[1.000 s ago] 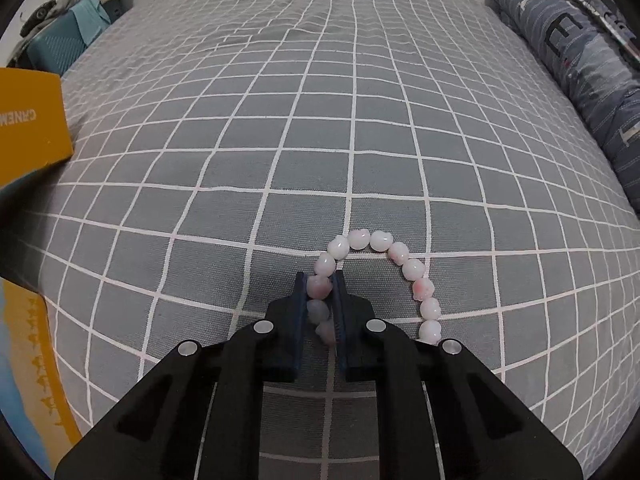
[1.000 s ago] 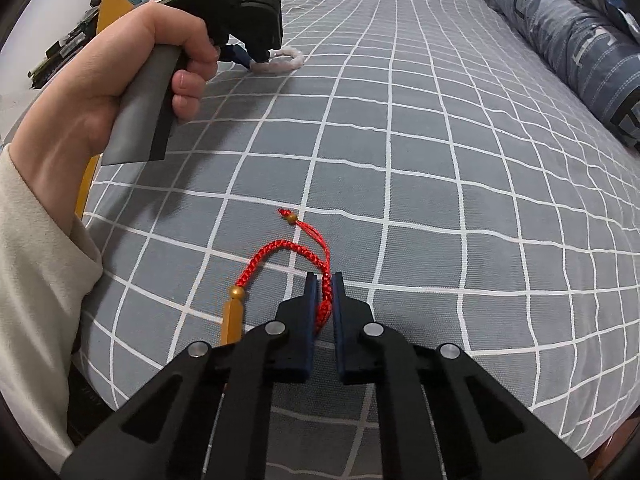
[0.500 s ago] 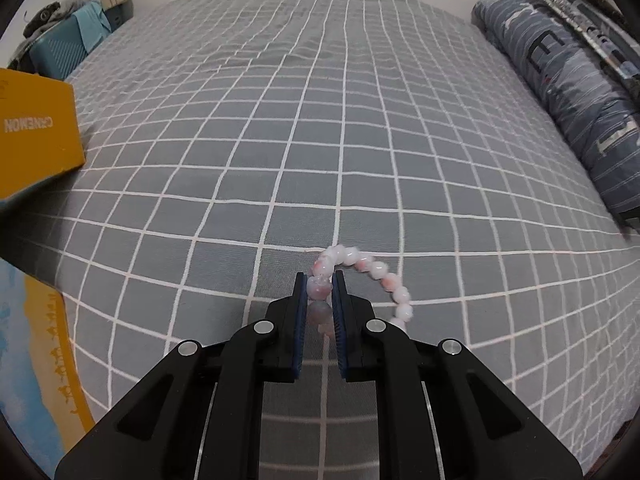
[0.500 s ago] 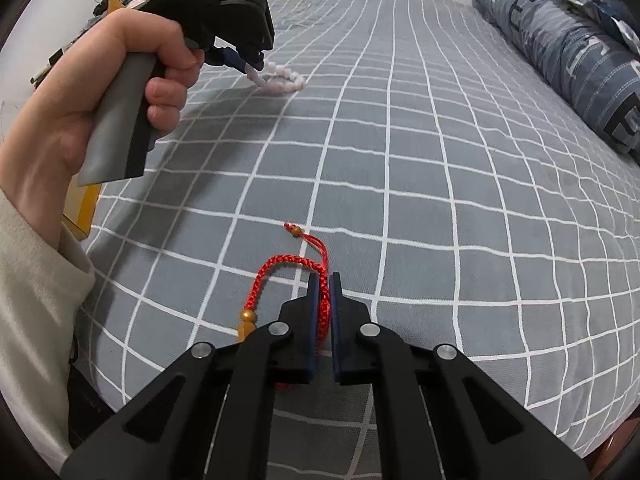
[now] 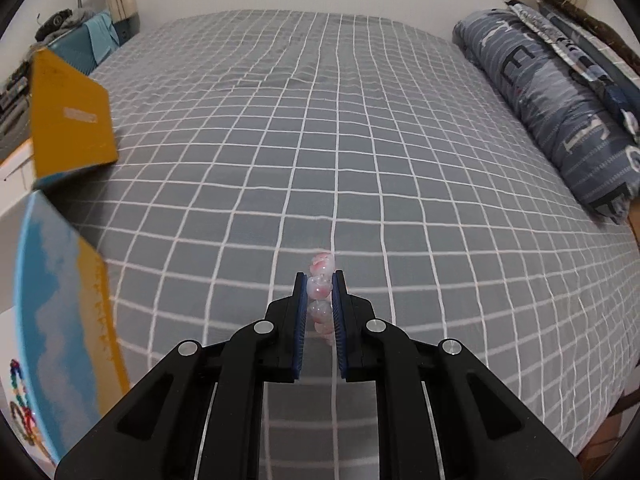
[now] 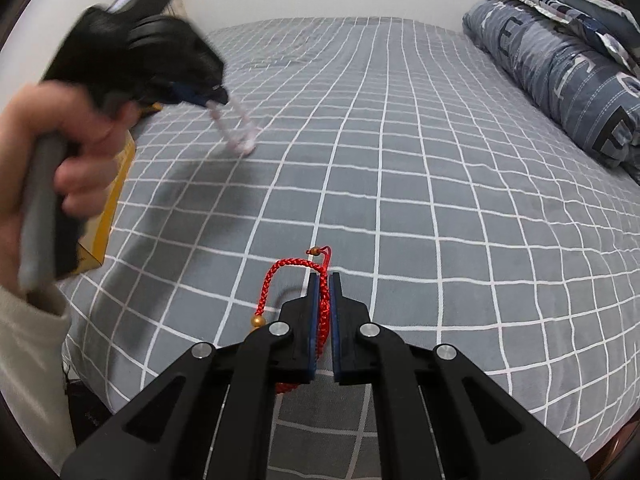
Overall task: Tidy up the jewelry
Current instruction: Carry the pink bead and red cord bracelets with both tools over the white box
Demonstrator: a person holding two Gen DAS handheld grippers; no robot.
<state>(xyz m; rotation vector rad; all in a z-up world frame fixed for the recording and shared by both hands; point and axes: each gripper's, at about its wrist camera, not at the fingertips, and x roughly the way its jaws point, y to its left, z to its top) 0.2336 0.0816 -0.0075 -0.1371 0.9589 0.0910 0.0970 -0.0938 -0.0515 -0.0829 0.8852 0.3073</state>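
pink beads (image 5: 320, 289) hang clamped in the left gripper (image 5: 320, 280) above the grey bed (image 5: 400, 160); the right gripper (image 6: 325, 280) pinches a red cord (image 6: 280, 276) off the bed.

No legible text anywhere.

Two grippers: left gripper (image 5: 319, 280), right gripper (image 6: 324, 280). Two bracelets: one pink bead bracelet (image 5: 320, 292), one red cord bracelet (image 6: 288, 276). One bed (image 5: 360, 140). One rolled quilt (image 5: 560, 112). One yellow box (image 5: 70, 120).
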